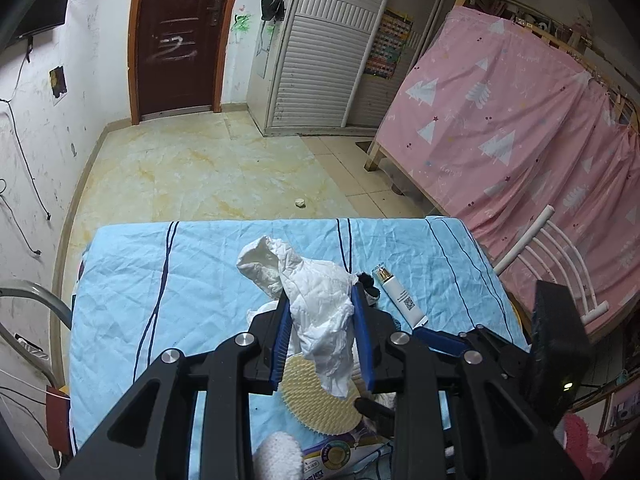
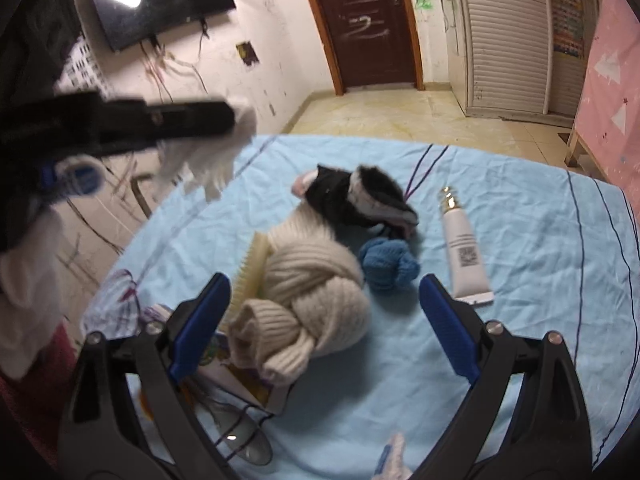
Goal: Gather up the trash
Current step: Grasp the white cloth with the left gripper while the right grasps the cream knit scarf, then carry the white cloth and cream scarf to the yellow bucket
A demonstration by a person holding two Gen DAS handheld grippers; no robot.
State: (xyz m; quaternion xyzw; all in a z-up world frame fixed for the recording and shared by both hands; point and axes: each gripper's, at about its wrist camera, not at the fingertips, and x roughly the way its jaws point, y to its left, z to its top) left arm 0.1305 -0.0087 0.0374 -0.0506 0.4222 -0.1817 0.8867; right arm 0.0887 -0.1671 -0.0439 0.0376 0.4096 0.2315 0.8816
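Left gripper [image 1: 322, 330] held the crumpled tissue [image 1: 316, 300] pinched, lifted off the bed [image 1: 160, 280], long axis running up between the jaws. Right gripper [image 2: 324, 320] gaped wide and empty, low over the cream knit [image 2: 316, 300]; no bin visible.

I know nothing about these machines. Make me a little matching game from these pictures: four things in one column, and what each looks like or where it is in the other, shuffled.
Things:
1. crumpled tissue
2. knotted knit scarf
3. cosmetic tube
4. small yarn bundle

Descriptions:
A. blue, lying on the sheet beside the scarf
B. white, gold cap, lying flat on the sheet
C. cream, ribbed, resting on the sheet
D. white, clamped in the left gripper, lifted above the sheet

Pairs: 1-D, 2-C, 3-B, 4-A
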